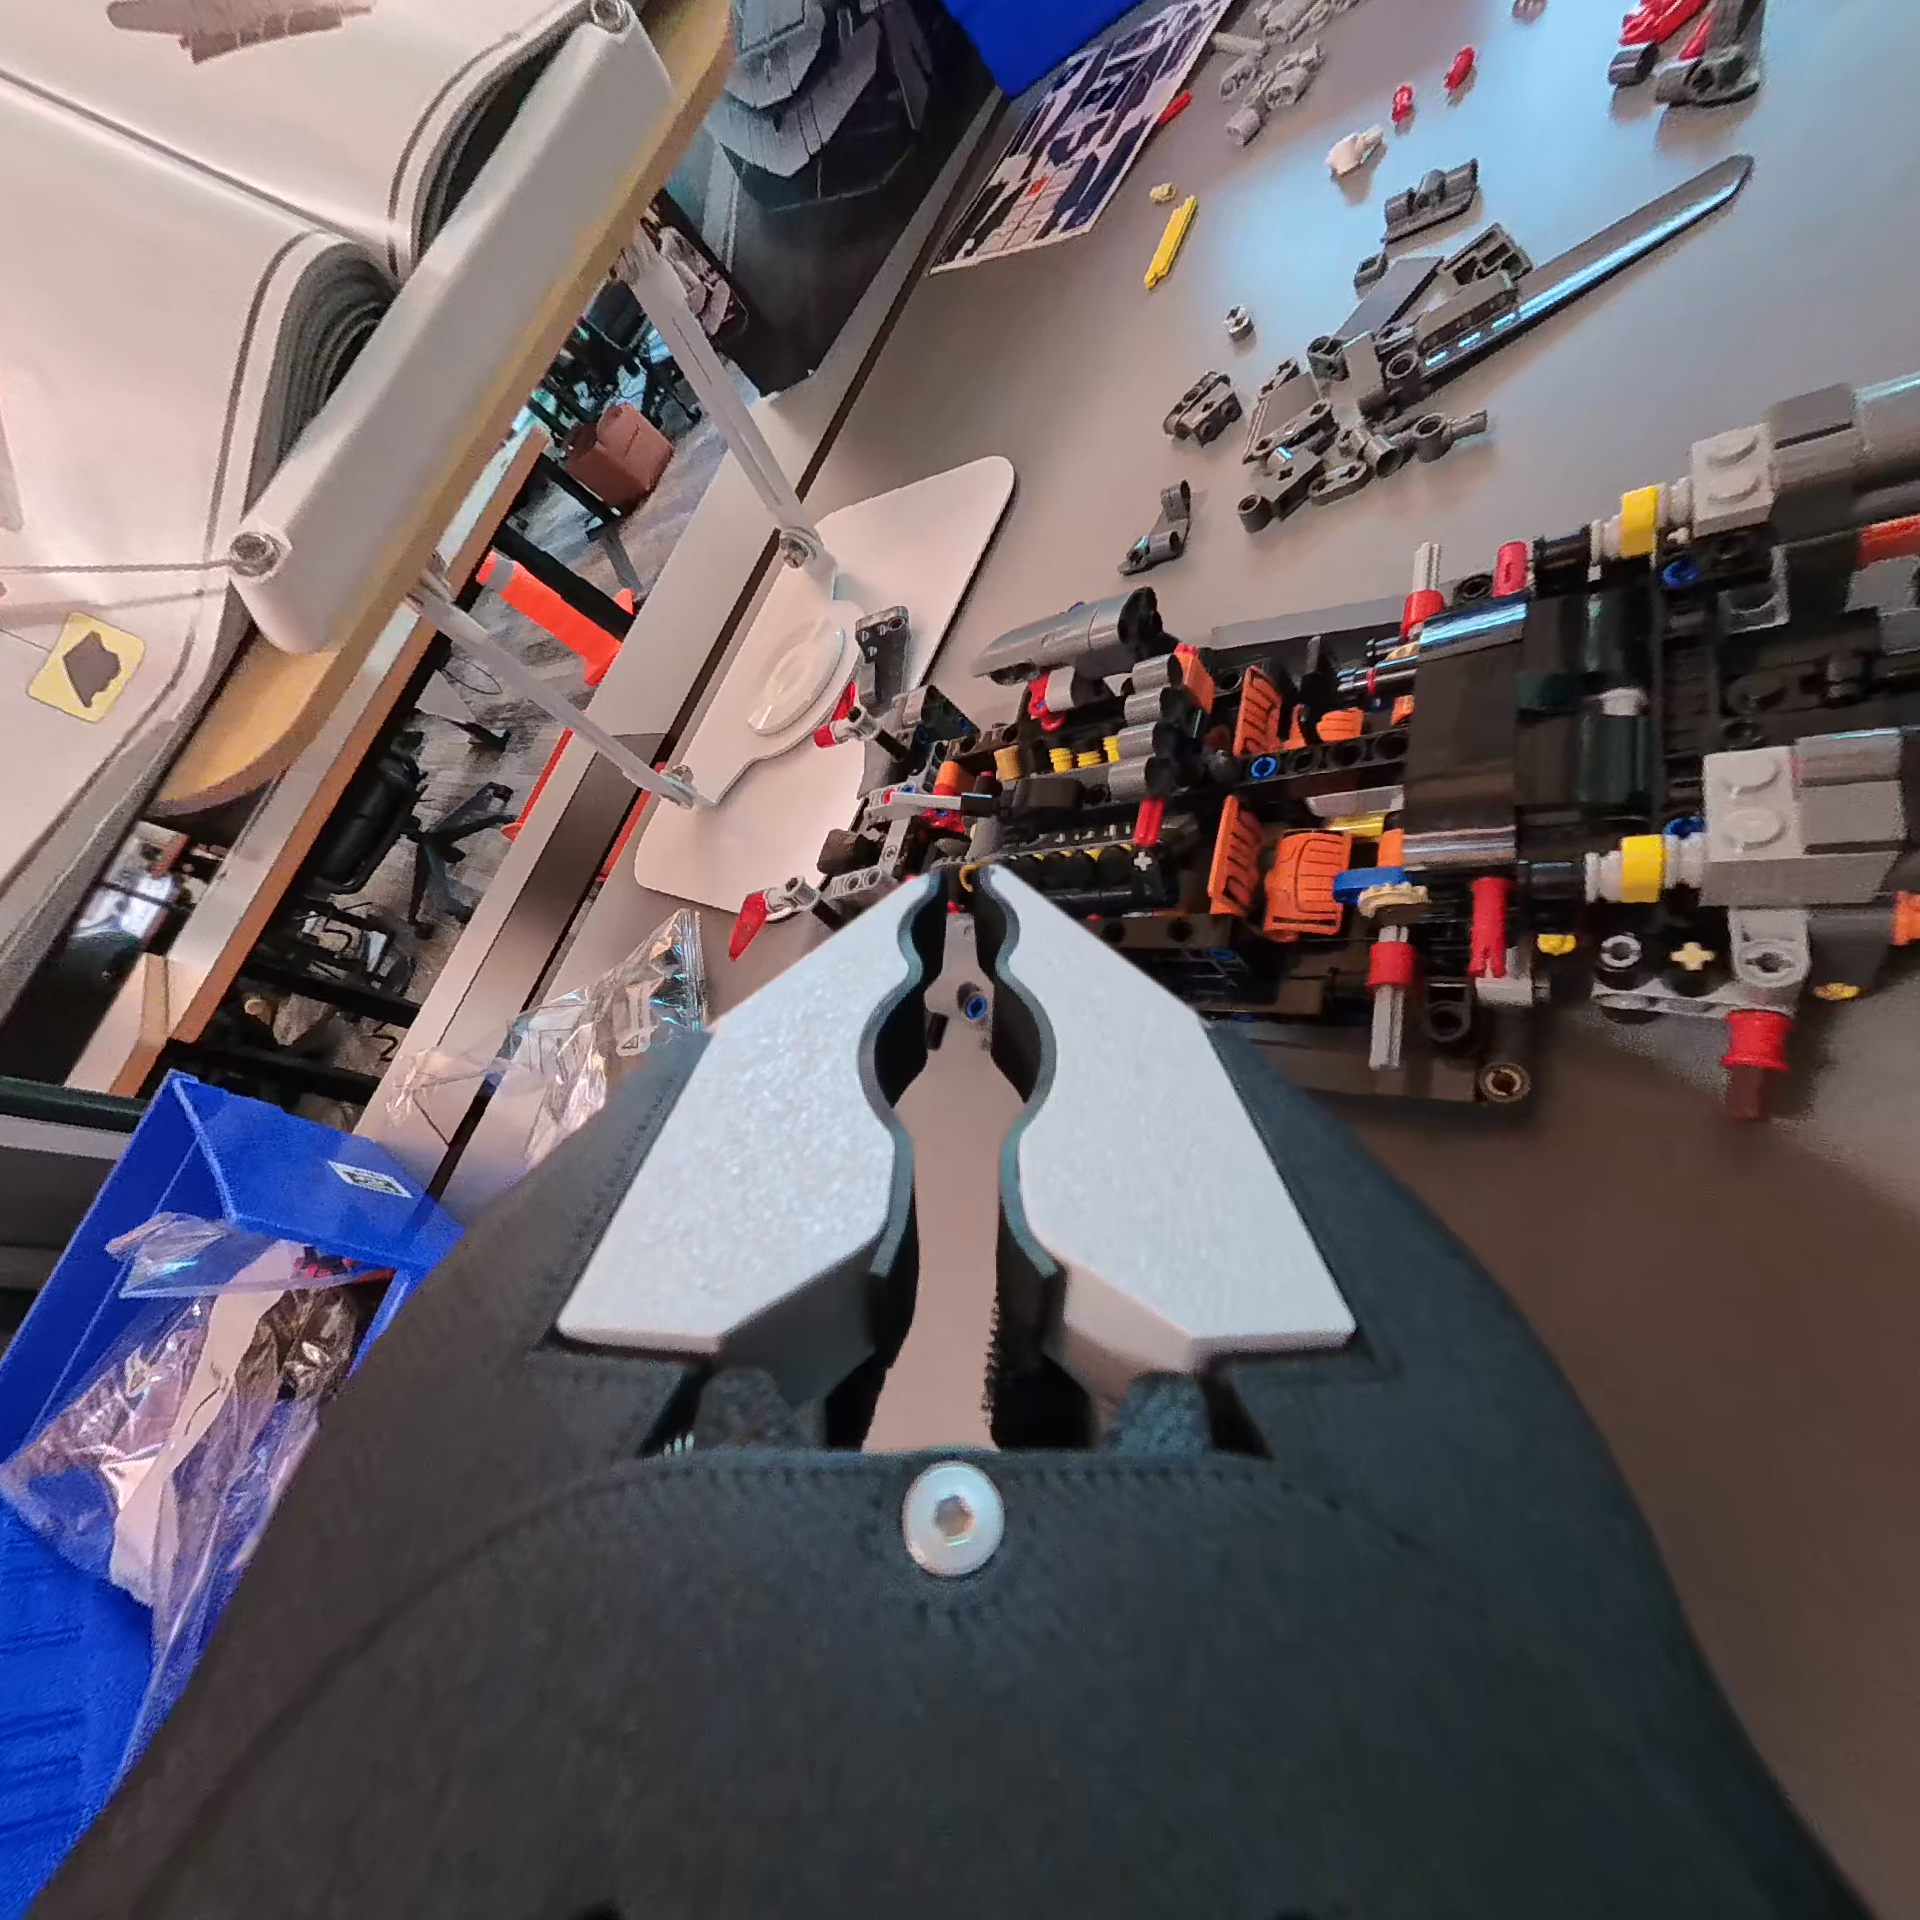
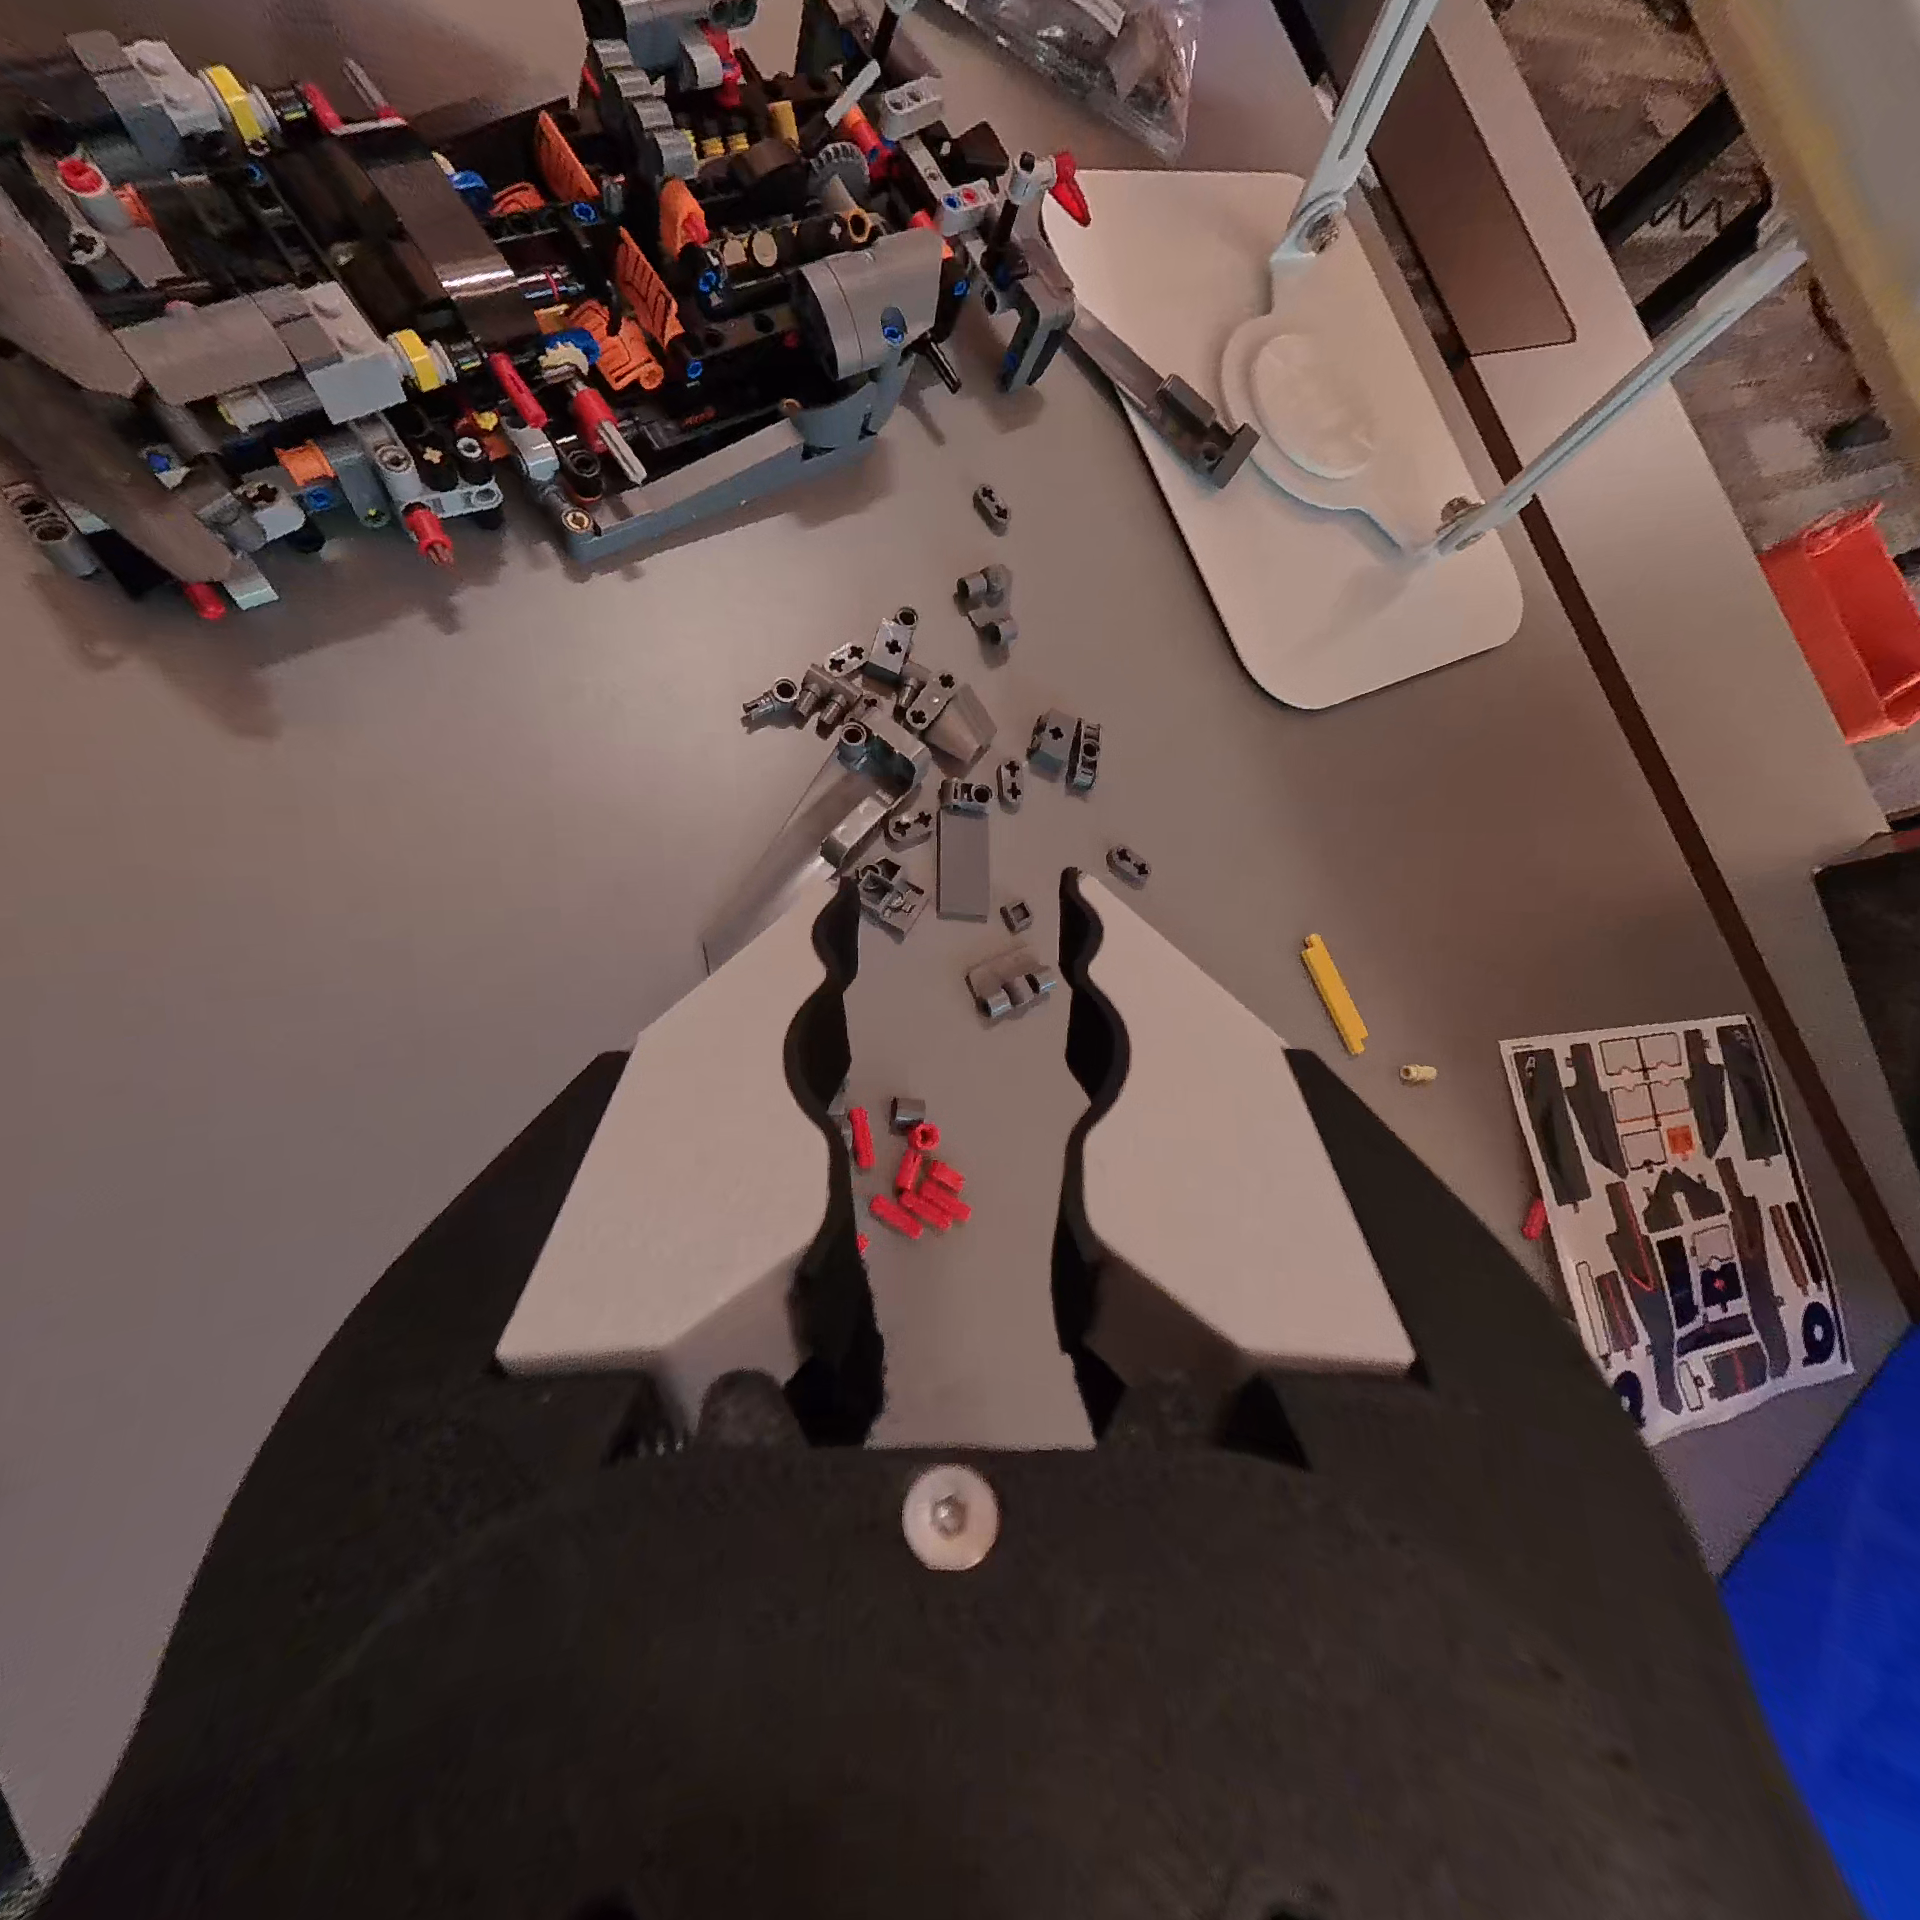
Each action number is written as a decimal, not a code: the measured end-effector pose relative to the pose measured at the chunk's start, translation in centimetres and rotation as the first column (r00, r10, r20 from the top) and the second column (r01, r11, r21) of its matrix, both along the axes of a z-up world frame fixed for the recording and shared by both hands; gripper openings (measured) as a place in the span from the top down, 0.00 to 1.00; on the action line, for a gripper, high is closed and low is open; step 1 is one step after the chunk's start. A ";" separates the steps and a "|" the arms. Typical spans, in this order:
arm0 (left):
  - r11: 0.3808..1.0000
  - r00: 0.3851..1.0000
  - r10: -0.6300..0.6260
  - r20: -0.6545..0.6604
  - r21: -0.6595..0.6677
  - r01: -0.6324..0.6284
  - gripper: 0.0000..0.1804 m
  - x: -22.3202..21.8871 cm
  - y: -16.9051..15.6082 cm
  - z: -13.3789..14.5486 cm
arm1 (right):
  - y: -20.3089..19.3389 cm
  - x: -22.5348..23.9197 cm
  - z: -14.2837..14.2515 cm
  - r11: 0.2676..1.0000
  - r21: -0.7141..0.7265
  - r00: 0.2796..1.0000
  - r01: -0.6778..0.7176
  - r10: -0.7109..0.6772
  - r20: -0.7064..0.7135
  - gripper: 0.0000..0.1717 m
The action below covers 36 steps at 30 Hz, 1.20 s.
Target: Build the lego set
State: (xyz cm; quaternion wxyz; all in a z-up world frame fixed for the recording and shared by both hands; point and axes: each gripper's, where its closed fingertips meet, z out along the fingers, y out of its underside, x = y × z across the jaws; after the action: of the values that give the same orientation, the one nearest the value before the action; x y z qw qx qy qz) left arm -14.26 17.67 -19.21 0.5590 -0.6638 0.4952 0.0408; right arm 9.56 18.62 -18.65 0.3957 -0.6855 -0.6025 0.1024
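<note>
Left wrist view. The left gripper [image 1: 961, 883], lower centre, has its fingertips drawn almost together against the near edge of the brick-built model [image 1: 1351, 790], which spans the centre and right of the frame. A small yellow part [image 1: 968, 879] shows in the narrow slit at the tips; whether it is pinched cannot be told. Loose dark grey pieces [image 1: 1340, 416] lie upper right. A blue bin [image 1: 208, 1195] with clear bags sits lower left.

Right wrist view. The right gripper [image 2: 961, 894], lower centre, is spread wide above the grey table [image 2: 312, 935], gripping nothing. A grey hinge piece [image 2: 1010, 985] lies between its fingers, untouched. Small red pins [image 2: 920, 1184] lie nearer the camera. A sticker sheet [image 2: 1673, 1216] is at the right, the model at upper left.
</note>
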 end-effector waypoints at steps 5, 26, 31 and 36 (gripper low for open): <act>1.000 1.000 0.009 0.013 -0.012 -0.009 0.99 0.0 0.3 -0.4 | 0.4 -0.2 -1.6 0.998 -0.062 0.999 -0.014 0.015 0.030 0.78; 0.999 0.999 0.018 0.047 -0.036 -0.016 0.99 -0.4 0.5 -0.7 | 3.7 -2.4 -6.3 0.976 -0.210 0.979 -0.064 0.102 0.175 0.86; 0.999 0.999 0.020 0.050 -0.041 -0.017 0.99 -0.6 0.6 -0.6 | 3.5 -2.6 -7.5 0.961 -0.266 0.972 -0.069 0.125 0.199 0.85; 0.998 0.998 0.018 0.060 -0.057 -0.014 0.99 -0.6 0.7 -0.8 | 3.3 -2.6 -7.7 0.951 -0.301 0.971 -0.065 0.131 0.202 0.88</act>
State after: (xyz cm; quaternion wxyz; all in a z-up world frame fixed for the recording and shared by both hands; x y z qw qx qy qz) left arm -14.90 18.35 -20.03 0.5543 -0.6842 0.4737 0.0111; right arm 6.99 21.95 -26.40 0.2154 -0.7127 -0.6541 0.1338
